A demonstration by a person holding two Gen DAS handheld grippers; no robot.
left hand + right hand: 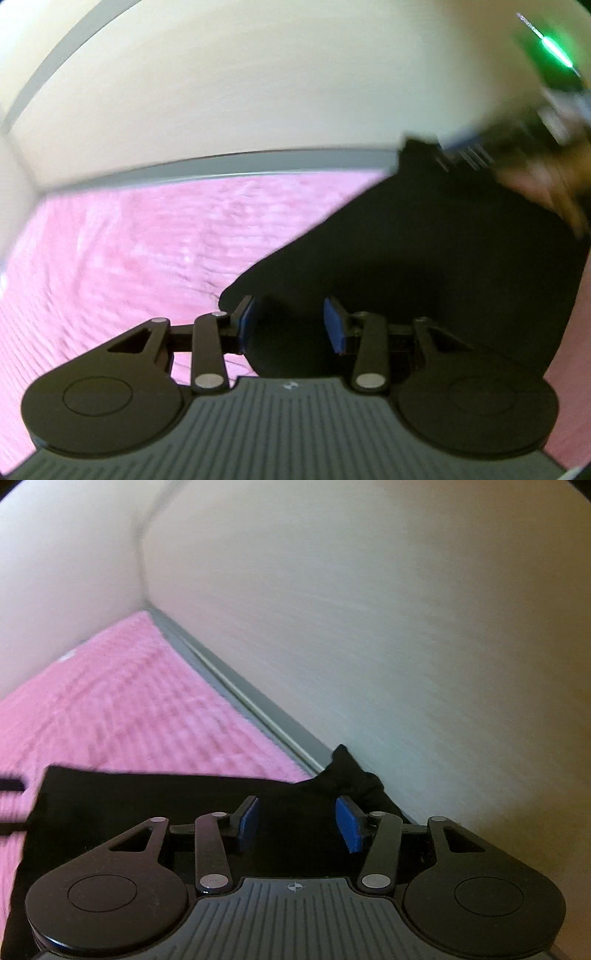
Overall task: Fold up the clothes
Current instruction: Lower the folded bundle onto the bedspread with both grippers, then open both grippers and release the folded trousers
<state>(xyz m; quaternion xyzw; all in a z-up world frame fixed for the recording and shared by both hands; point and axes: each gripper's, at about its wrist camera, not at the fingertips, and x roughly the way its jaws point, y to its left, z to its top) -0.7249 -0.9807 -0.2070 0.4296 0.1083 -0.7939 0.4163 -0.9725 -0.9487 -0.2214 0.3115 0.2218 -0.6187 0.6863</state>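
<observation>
Roughly midway: your left gripper [288,325] and right gripper [297,823], fingers wide, hold nothing; garment [424,258] lies flat, folds remain.

The garment [424,258] lies on the blanket [129,258], one end bunched against the wall [406,627] behind it, beside the frame strip [251,698].

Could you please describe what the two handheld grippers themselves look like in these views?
Both match. The left gripper and right gripper each have a grey ribbed body, black linkage arms with silver pivot pins, two black round discs, and blue pads on the fingers. A small crosshair mark sits on the ribbed body.
</observation>
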